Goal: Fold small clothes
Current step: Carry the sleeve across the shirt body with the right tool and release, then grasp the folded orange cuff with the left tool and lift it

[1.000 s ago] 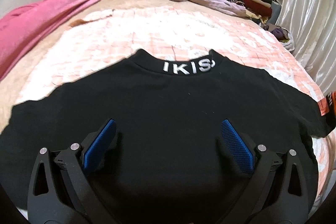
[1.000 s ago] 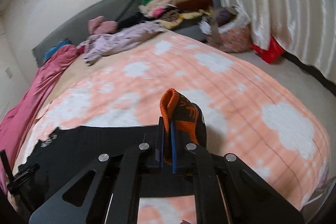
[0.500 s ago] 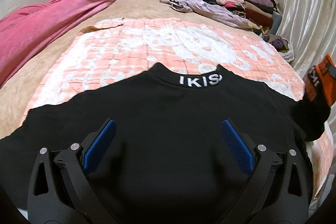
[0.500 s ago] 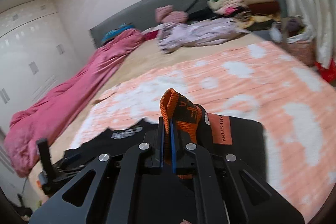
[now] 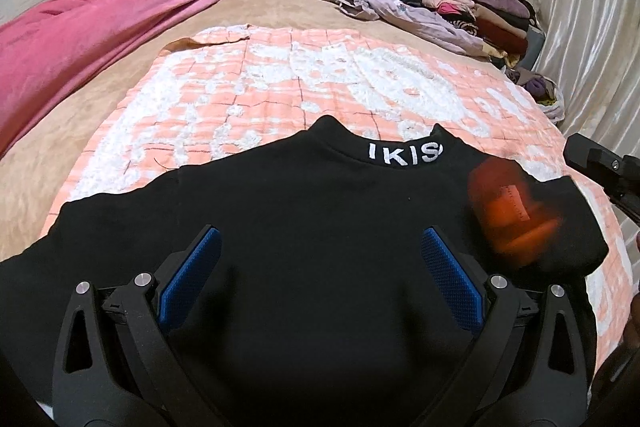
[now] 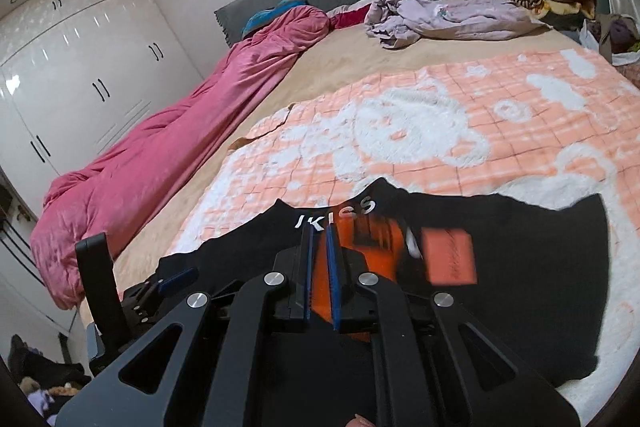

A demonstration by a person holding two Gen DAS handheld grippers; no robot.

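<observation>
1 black sweatshirt [image 5: 320,235] lies flat on the peach blanket [image 5: 280,83], collar pointing to the headboard, sleeves spread crosswise. Above its middle the left gripper [image 5: 320,275] hangs with its 2 pads spread wide. The right gripper [image 6: 319,267] pinches 1 orange cuff [image 6: 384,247], folded onto the chest.
</observation>
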